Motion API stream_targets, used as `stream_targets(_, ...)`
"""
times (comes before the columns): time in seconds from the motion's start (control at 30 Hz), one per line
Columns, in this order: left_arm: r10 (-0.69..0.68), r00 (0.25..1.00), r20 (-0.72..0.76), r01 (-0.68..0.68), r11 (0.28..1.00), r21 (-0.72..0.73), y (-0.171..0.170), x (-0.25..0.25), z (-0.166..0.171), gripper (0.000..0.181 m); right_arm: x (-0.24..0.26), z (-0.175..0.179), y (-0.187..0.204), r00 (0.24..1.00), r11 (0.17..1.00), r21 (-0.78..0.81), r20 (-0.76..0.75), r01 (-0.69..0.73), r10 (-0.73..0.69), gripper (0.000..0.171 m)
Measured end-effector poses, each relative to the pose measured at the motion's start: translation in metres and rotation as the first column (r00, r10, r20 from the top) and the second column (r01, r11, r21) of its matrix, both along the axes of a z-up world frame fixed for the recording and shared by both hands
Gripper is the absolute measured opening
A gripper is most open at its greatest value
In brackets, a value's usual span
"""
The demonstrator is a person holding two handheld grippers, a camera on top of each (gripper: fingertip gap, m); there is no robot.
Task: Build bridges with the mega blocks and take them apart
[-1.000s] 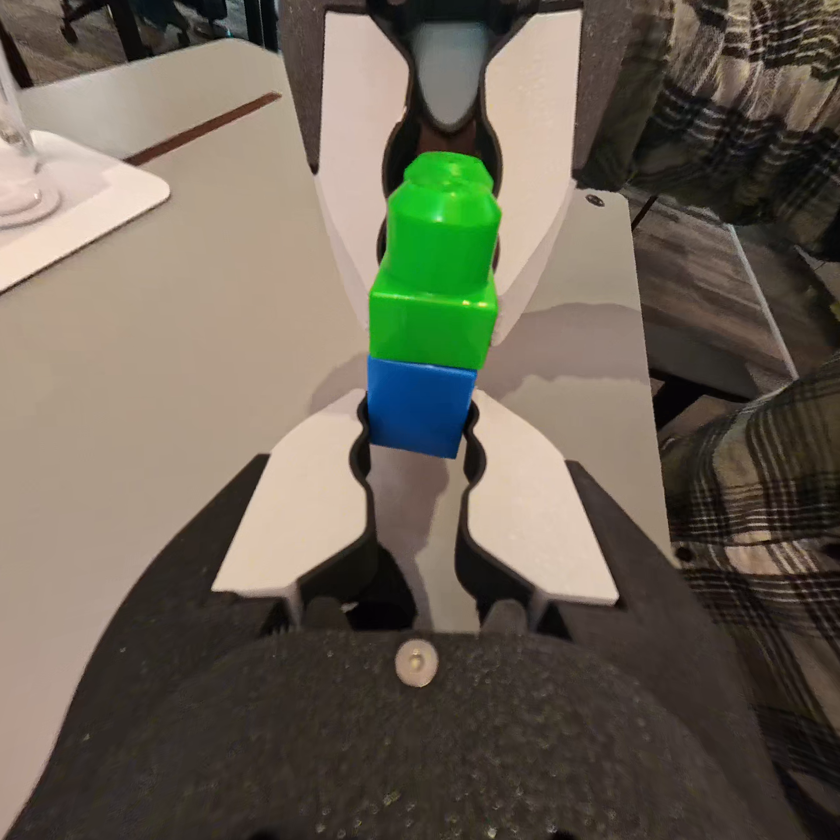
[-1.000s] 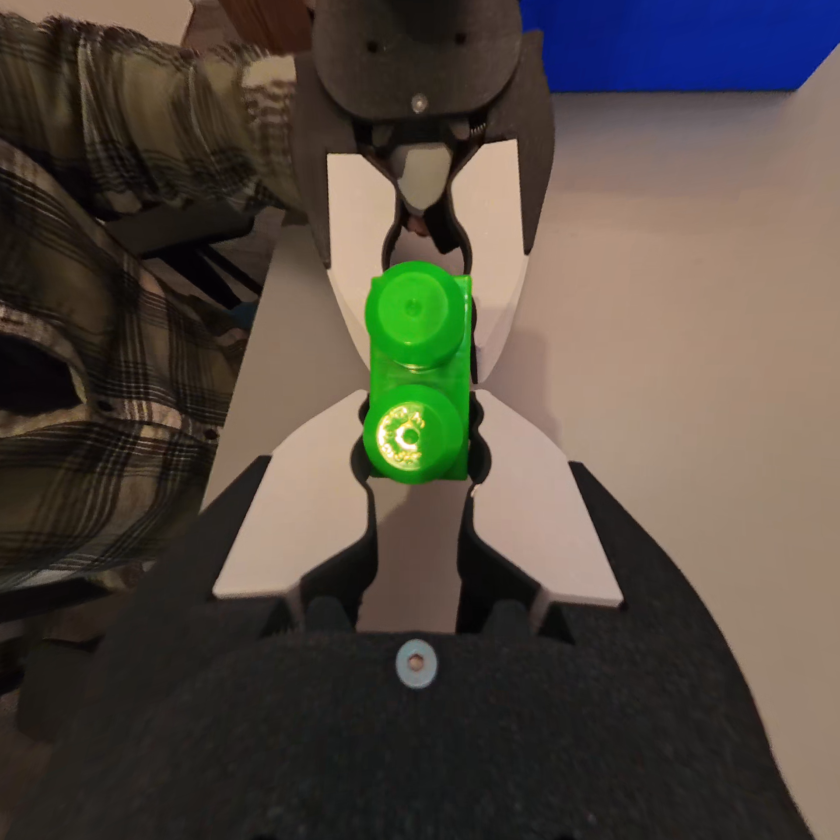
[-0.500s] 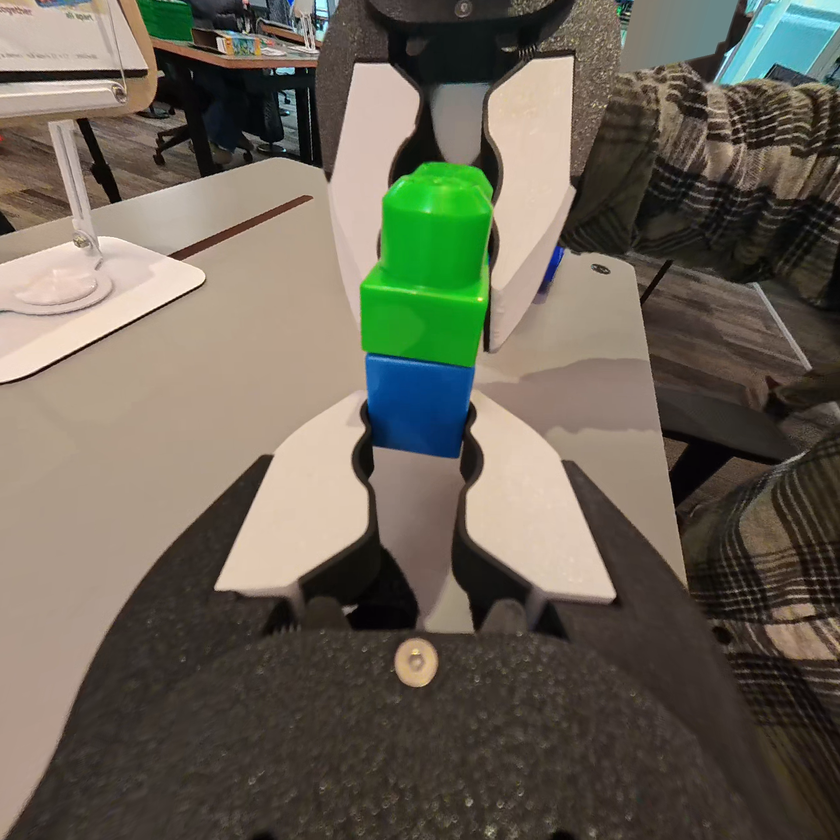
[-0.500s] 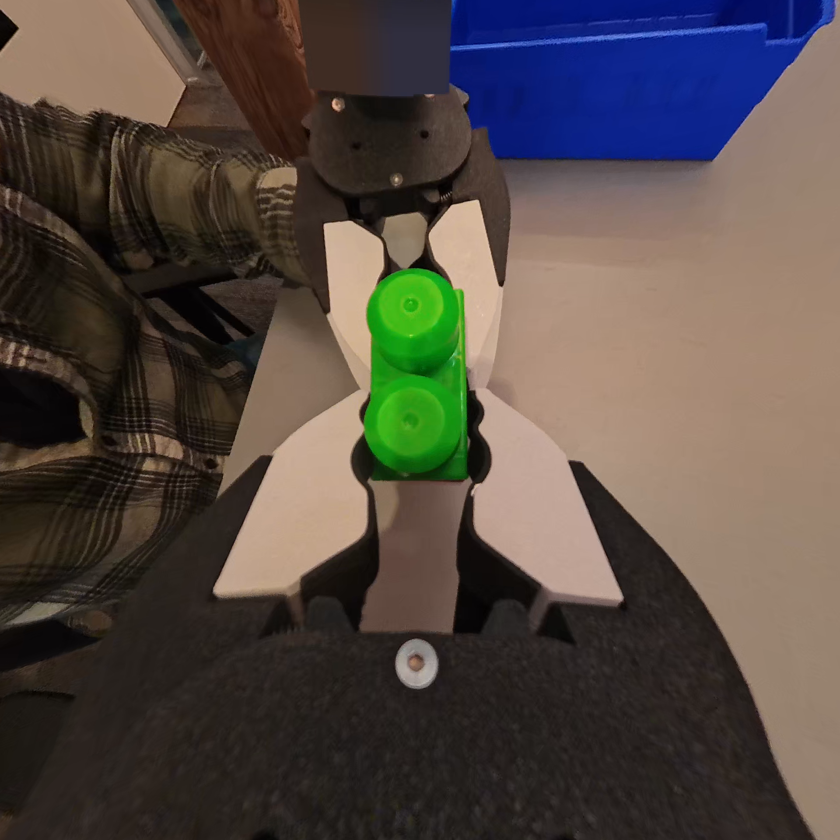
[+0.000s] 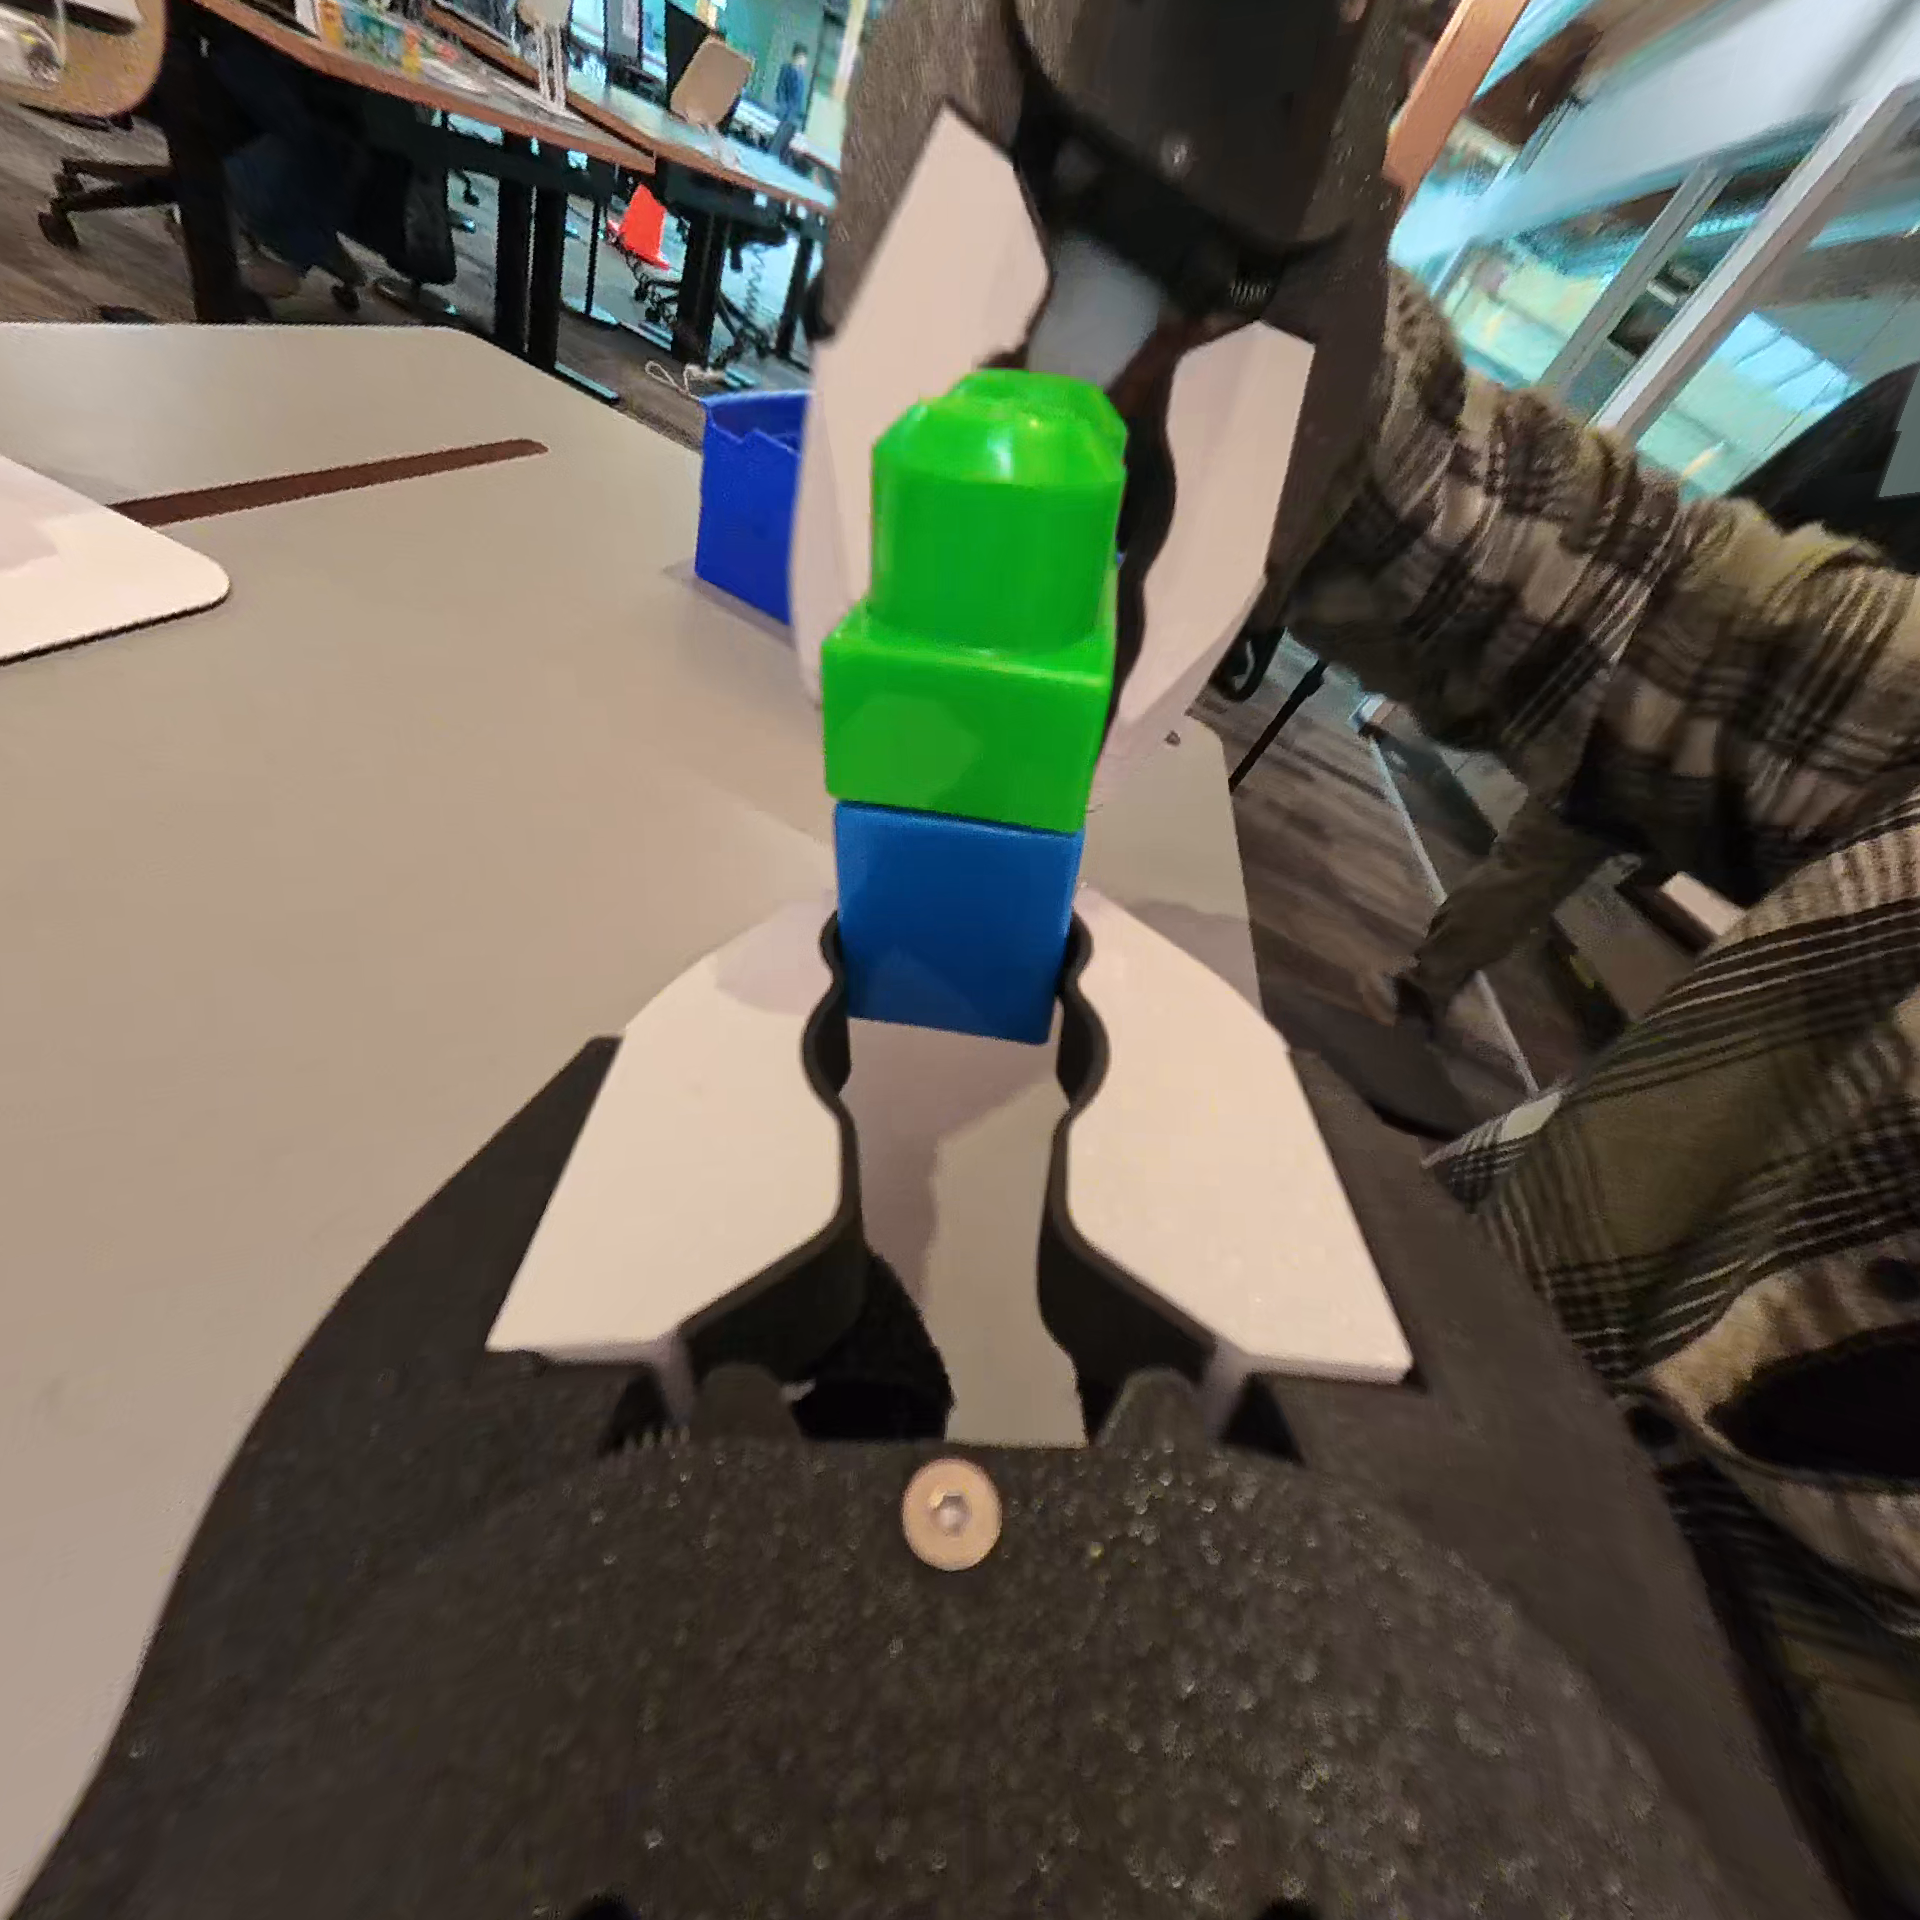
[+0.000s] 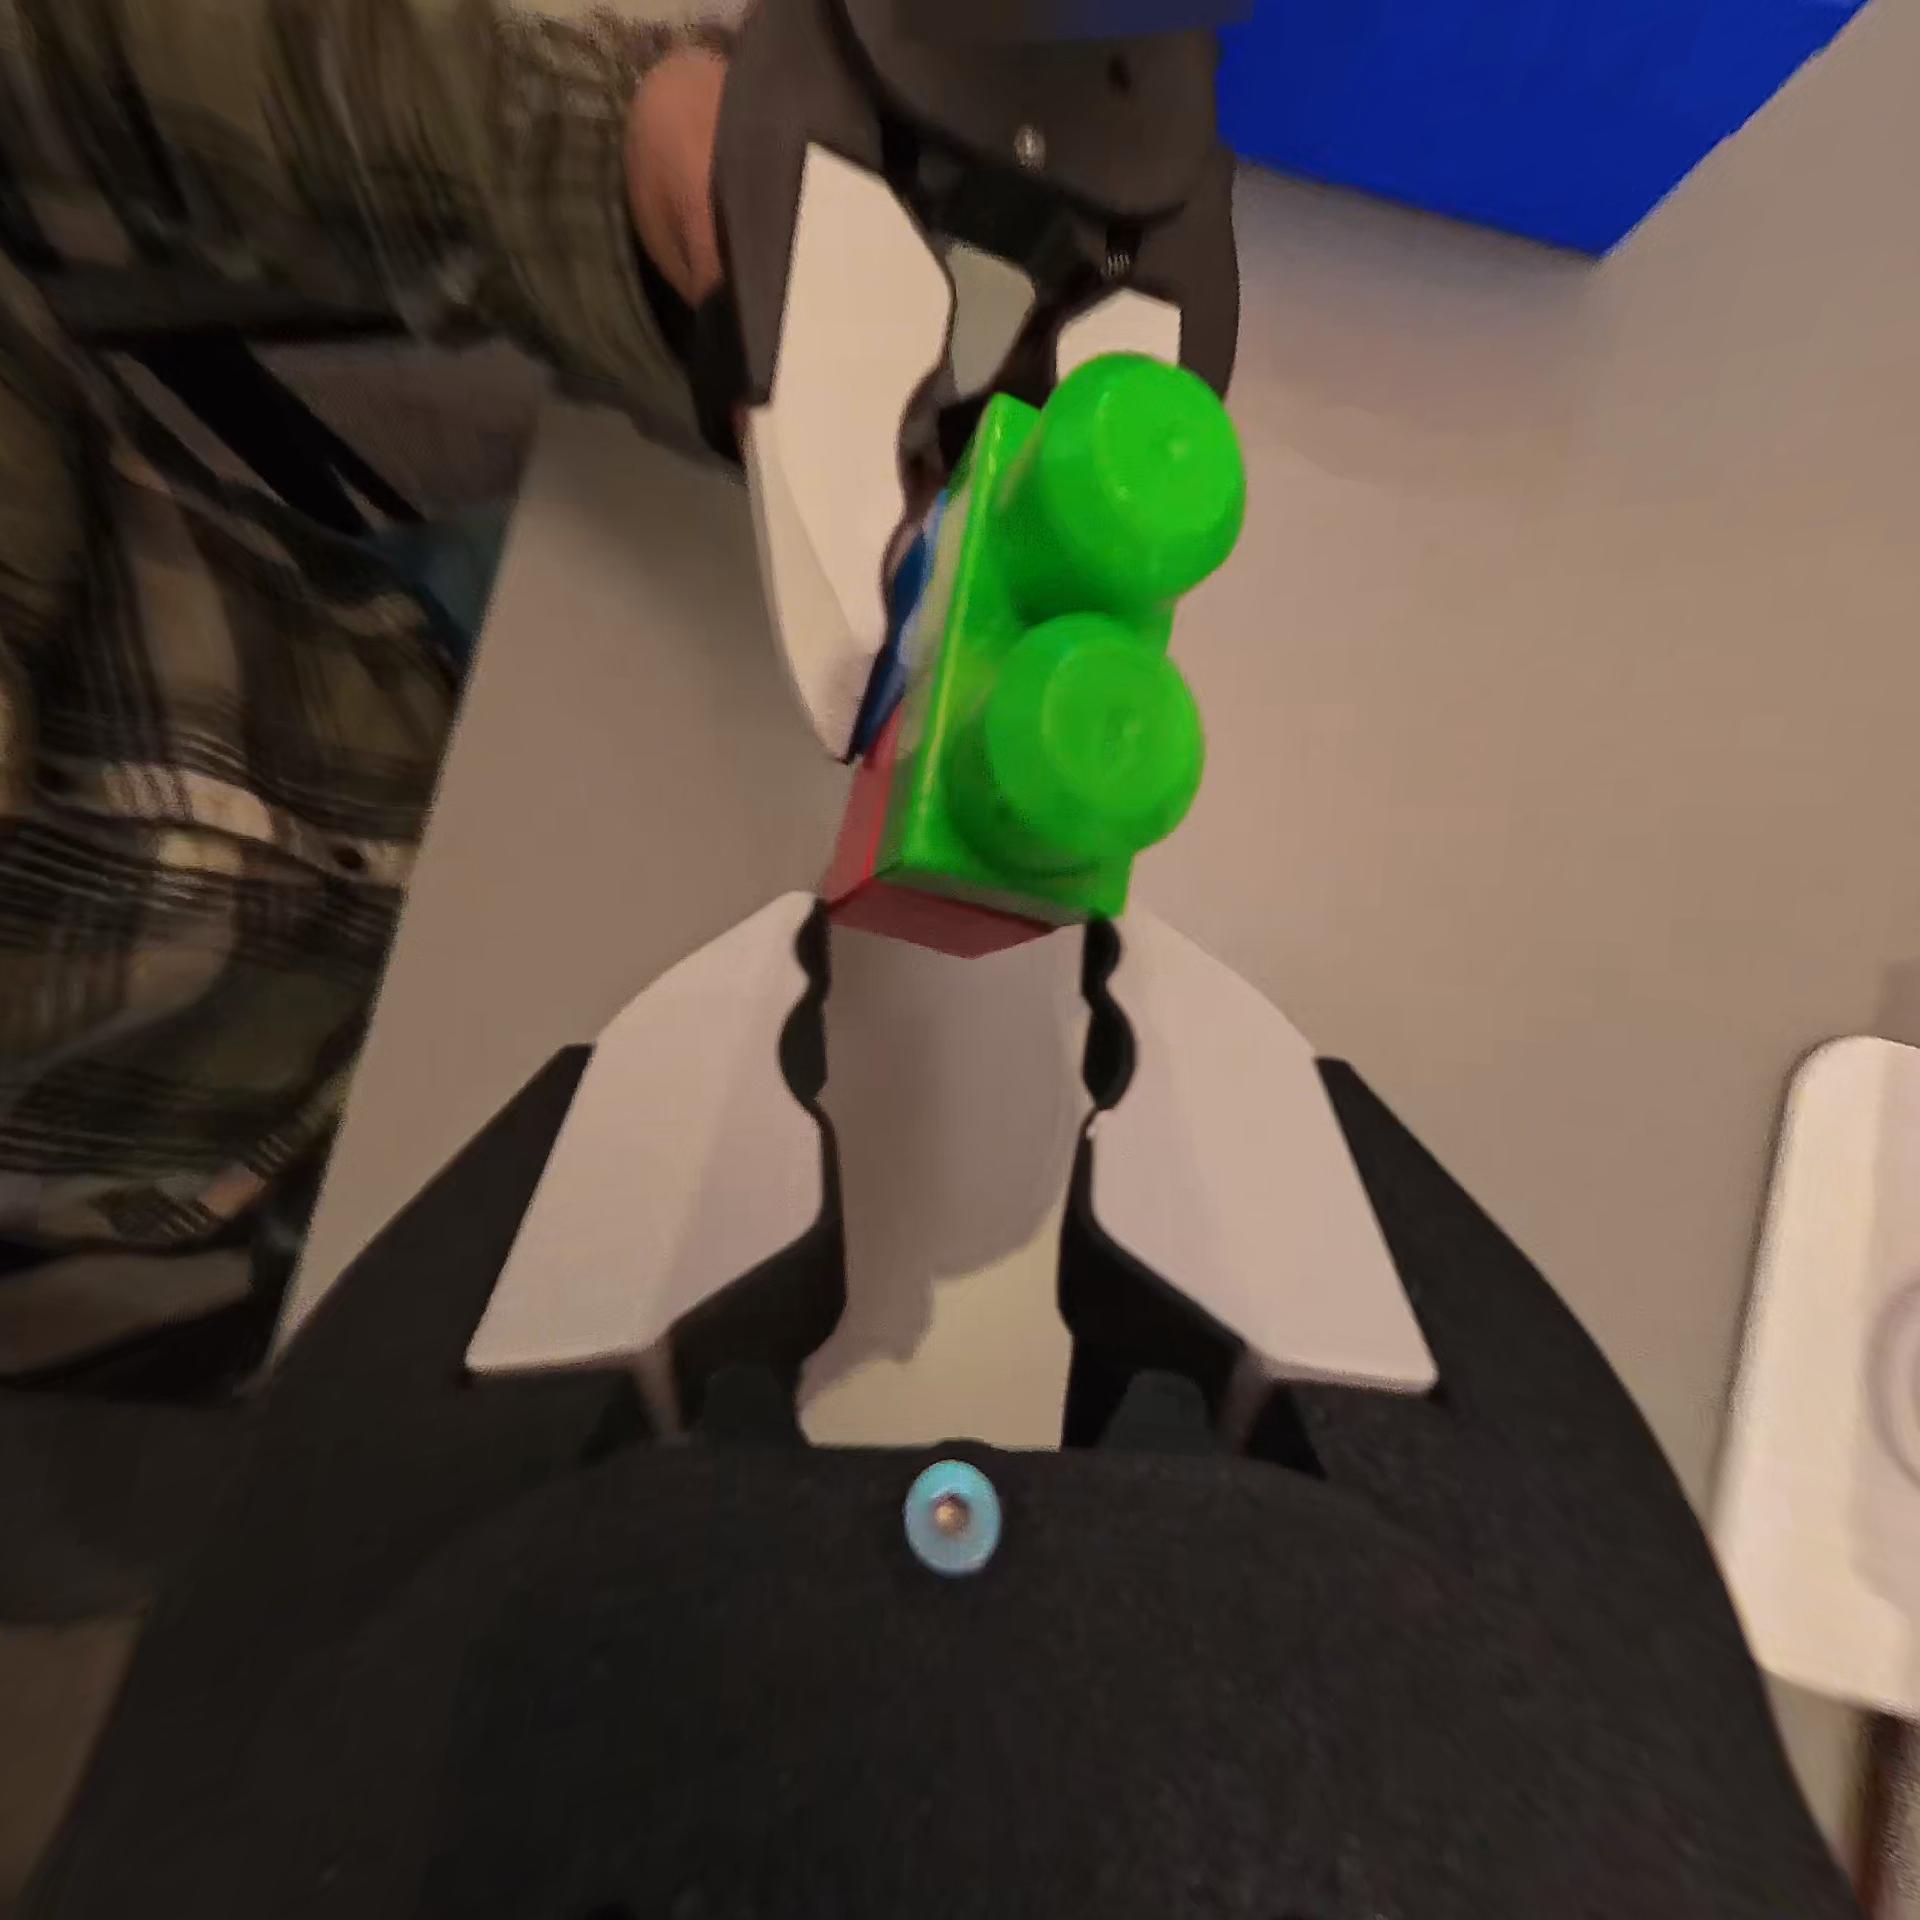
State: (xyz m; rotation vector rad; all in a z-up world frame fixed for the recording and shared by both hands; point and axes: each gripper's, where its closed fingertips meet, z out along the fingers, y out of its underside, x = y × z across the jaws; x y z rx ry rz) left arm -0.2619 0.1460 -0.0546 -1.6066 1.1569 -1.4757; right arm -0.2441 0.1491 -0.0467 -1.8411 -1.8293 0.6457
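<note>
Grey table (image 5: 364, 831), the largest surface in both views, with a blue bin (image 5: 748, 520) standing on it far from the left wrist camera; the same blue bin (image 6: 1507, 114) lies beyond the grippers in the right wrist view. A white rounded mat (image 5: 94, 582) rests on the table at the left edge. Plaid sleeve (image 5: 1558, 665) of the person at right. No legible writing or brand mark can be made out on any item.

Left gripper (image 5: 951, 956): fingers closed narrowly on the blue block (image 5: 951, 925), gripping its two sides. The green block (image 5: 977, 644), a two-stud piece, sits pressed onto the blue block, the stack held above the table.

Right gripper (image 6: 956, 935): fingers parted to about block width, their tips at the near end of the tilted stack beside a red block (image 6: 914, 914) under the green block (image 6: 1060, 675); whether they clamp it cannot be determined owing to blur.
</note>
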Motion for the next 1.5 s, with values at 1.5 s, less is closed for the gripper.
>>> stream_targets(1.5,-0.123,0.982,-0.142,0.138,0.985,0.101,-0.047,0.099,0.016,0.045,0.146,0.04,-0.033,0.93,0.985,0.063,0.325,0.158,-0.17,0.037)
